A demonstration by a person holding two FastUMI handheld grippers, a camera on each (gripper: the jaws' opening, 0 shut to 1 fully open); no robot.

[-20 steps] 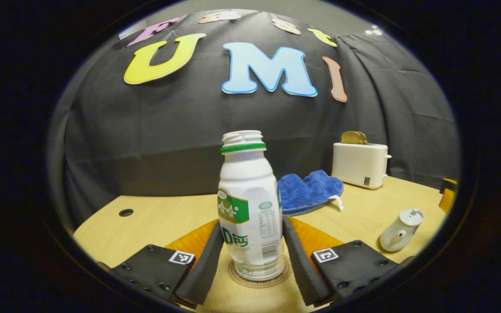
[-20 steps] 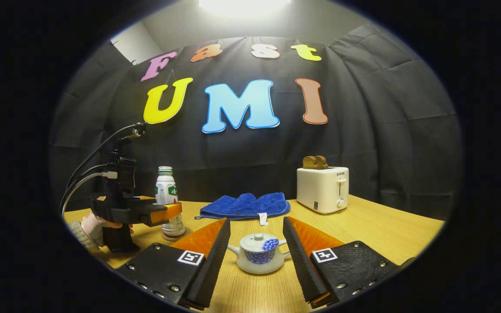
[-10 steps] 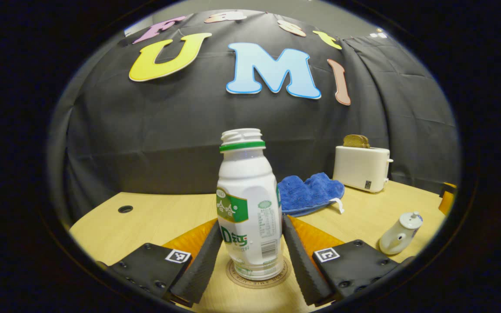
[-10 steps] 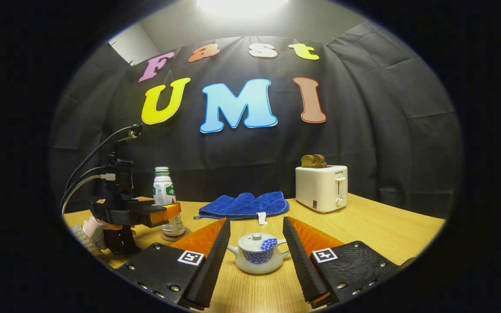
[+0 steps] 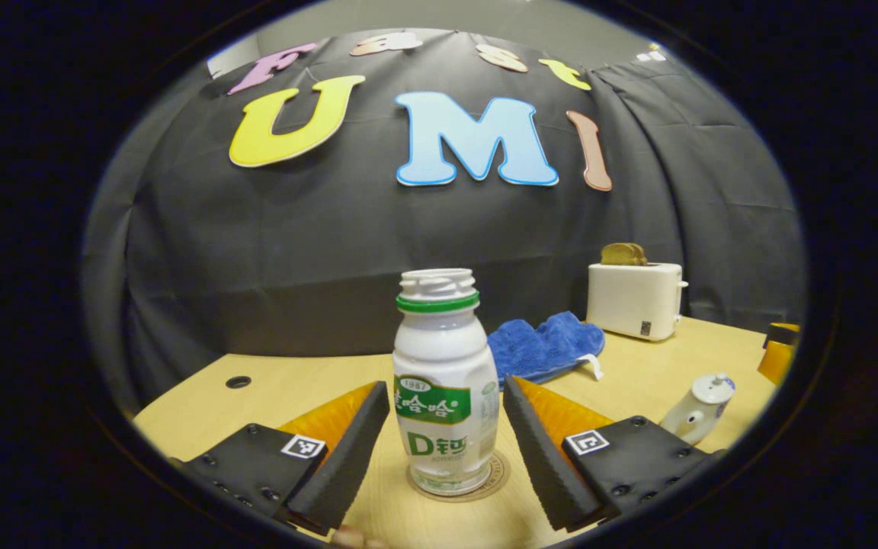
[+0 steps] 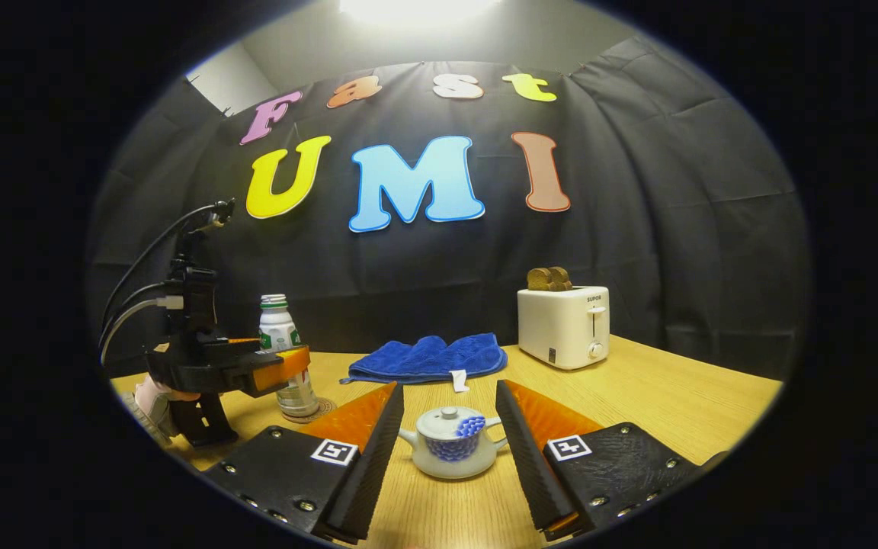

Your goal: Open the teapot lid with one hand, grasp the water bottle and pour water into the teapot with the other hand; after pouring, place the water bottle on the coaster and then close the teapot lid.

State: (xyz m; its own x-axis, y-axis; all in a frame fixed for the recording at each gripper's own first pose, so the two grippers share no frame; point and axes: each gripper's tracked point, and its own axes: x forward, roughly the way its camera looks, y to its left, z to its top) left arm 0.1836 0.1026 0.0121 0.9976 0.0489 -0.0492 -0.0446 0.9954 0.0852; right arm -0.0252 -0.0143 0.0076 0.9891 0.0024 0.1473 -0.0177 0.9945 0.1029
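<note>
A white water bottle [image 5: 443, 381] with a green label and no cap stands upright on a round coaster [image 5: 494, 474]. My left gripper [image 5: 445, 393] is open, a finger on either side of the bottle with a gap at each. The right gripper view shows that same gripper [image 6: 260, 371] beside the bottle [image 6: 280, 354] on its coaster [image 6: 317, 412]. A white teapot [image 6: 450, 451] with a blue pattern sits with its lid [image 6: 445, 422] on. My right gripper [image 6: 448, 387] is open and the teapot lies just ahead between its fingers. The left gripper view has the teapot [image 5: 698, 412] at the right.
A blue cloth [image 6: 427, 358] lies at the back of the wooden table [image 6: 675, 404]. A white toaster [image 6: 565, 326] holding bread stands at the back right. A hand [image 6: 151, 400] holds the left gripper at the table's left. A round hole [image 5: 238, 381] is in the tabletop.
My left gripper's fingers have come off the bottle and drawn back a little; the bottle stays on the coaster. The right gripper has hardly moved.
</note>
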